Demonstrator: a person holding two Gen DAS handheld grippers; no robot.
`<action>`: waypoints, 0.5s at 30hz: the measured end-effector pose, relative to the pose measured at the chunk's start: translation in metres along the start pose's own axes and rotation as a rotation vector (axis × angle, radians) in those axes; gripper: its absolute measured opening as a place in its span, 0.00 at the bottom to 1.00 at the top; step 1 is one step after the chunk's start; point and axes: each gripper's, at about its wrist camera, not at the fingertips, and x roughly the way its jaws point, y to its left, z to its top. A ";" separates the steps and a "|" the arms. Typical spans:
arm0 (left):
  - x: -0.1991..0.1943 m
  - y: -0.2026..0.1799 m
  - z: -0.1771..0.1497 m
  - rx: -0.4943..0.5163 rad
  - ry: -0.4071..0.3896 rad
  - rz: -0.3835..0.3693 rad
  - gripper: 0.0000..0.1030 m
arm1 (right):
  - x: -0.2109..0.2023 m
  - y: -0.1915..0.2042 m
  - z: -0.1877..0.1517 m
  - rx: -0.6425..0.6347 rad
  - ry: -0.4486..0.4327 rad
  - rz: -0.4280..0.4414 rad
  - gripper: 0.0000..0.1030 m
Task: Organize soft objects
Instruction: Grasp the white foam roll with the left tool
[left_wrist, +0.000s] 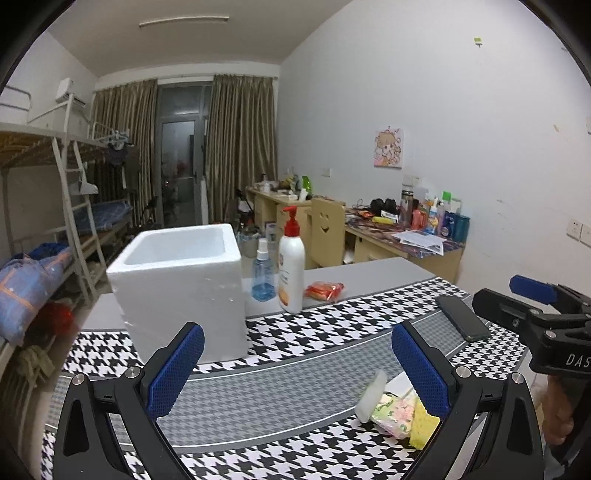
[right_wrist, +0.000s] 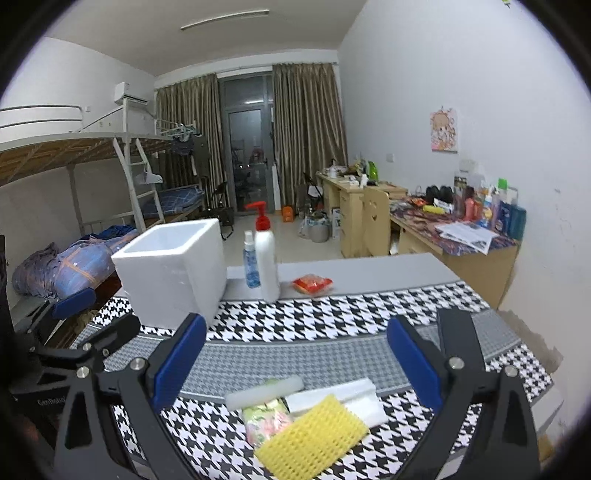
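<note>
A pile of soft things lies on the houndstooth cloth (right_wrist: 332, 325): a yellow foam net (right_wrist: 314, 439), a floral packet (right_wrist: 266, 421), a white foam roll (right_wrist: 264, 392) and a white foam sheet (right_wrist: 351, 400). My right gripper (right_wrist: 295, 354) is open above and just behind the pile. The pile shows in the left wrist view (left_wrist: 395, 413) beside my right finger. My left gripper (left_wrist: 295, 365) is open and empty, to the left of the pile. A white foam box (left_wrist: 181, 280) stands open-topped at the back left; it also shows in the right wrist view (right_wrist: 173, 269).
A lotion pump bottle (left_wrist: 291, 262), a blue spray bottle (left_wrist: 263, 271) and a red packet (left_wrist: 325, 290) stand behind the cloth. A black phone (left_wrist: 461, 317) lies at the right. The right gripper (left_wrist: 535, 314) shows at the left view's right edge.
</note>
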 end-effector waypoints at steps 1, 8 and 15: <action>0.001 -0.001 -0.001 -0.002 0.003 -0.007 0.99 | 0.001 -0.003 -0.003 0.005 0.001 -0.004 0.97; 0.022 -0.008 -0.005 0.007 0.045 -0.047 0.99 | 0.005 -0.009 -0.014 0.006 0.021 -0.016 0.97; 0.041 -0.013 -0.012 0.018 0.099 -0.070 0.99 | 0.016 -0.016 -0.028 0.023 0.063 -0.027 0.97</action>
